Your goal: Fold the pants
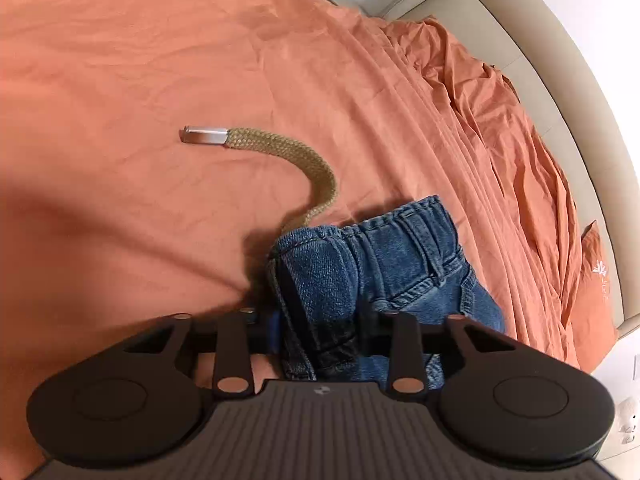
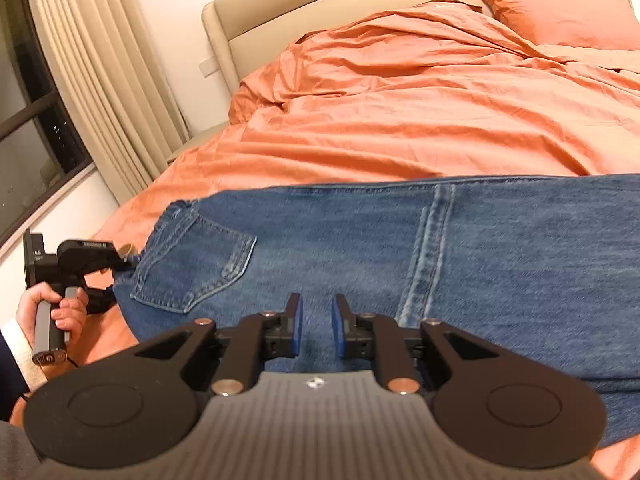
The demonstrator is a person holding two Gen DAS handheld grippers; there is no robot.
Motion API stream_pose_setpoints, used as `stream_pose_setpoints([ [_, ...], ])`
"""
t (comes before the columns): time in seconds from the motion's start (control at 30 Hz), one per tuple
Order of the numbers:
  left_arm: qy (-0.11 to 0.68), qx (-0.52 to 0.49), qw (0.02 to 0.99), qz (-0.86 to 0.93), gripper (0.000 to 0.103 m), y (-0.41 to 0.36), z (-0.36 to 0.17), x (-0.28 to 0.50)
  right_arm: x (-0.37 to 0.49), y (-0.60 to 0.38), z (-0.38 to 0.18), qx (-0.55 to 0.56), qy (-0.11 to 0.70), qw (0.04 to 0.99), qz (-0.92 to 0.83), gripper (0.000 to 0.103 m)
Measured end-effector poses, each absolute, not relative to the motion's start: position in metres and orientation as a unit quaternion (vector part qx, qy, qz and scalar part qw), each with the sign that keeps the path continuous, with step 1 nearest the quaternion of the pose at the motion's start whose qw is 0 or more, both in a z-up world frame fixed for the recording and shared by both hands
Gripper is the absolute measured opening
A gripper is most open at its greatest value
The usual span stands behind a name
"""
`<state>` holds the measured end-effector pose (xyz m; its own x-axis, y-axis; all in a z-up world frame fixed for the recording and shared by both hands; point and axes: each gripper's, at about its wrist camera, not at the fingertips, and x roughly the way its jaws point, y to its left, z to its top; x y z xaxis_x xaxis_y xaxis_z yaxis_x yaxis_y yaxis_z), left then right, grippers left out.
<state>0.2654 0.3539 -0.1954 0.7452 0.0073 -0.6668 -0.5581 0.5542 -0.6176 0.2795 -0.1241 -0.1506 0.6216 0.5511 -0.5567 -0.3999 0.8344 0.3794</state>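
Note:
Blue jeans [image 2: 400,248] lie flat across the orange bed sheet [image 2: 400,120], back pocket [image 2: 200,264] up, waist to the left. My left gripper [image 1: 320,332] is shut on the waistband [image 1: 384,264] at the corner; it also shows in the right wrist view [image 2: 120,268] at the jeans' left edge. A beige drawstring [image 1: 304,160] with a clear tip trails from the waistband onto the sheet. My right gripper [image 2: 316,328] hovers just above the seat of the jeans, its blue-padded fingers [image 2: 296,324] slightly apart and empty.
A bunched orange duvet [image 2: 400,48] and pillow [image 2: 560,8] lie by the beige headboard [image 2: 280,4]. Curtains [image 2: 100,60] and a dark window [image 2: 32,120] stand to the left of the bed. The person's hand [image 2: 60,312] holds the left gripper's handle.

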Motion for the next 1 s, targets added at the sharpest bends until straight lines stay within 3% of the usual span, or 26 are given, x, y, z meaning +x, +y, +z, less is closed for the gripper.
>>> stream_pose_setpoints([
  [0.1, 0.303, -0.417, 0.84, 0.172, 0.023, 0.344, -0.168, 0.264, 0.281, -0.134, -0.139, 0.107, 0.348, 0.899, 0.243, 0.013],
  [0.27, 0.262, -0.349, 0.887, 0.15, 0.022, 0.297, -0.092, 0.262, 0.281, -0.169, -0.118, 0.123, 0.366, 0.897, 0.216, 0.013],
  [0.43, 0.221, -0.212, 0.945, 0.111, 0.022, 0.192, -0.018, 0.259, 0.278, -0.208, -0.101, 0.129, 0.394, 0.889, 0.193, 0.015],
  [0.57, 0.205, -0.091, 0.972, 0.067, 0.022, 0.088, 0.009, 0.262, 0.272, -0.246, -0.096, 0.157, 0.4, 0.886, 0.175, 0.02],
  [0.8, 0.225, 0.094, 0.97, -0.009, 0.021, -0.082, -0.035, 0.272, 0.277, -0.312, -0.109, 0.246, 0.41, 0.869, 0.128, 0.021],
  [1.0, 0.338, 0.131, 0.928, -0.08, 0.021, -0.154, -0.123, 0.277, 0.288, -0.351, -0.131, 0.303, 0.425, 0.847, 0.097, 0.021],
])
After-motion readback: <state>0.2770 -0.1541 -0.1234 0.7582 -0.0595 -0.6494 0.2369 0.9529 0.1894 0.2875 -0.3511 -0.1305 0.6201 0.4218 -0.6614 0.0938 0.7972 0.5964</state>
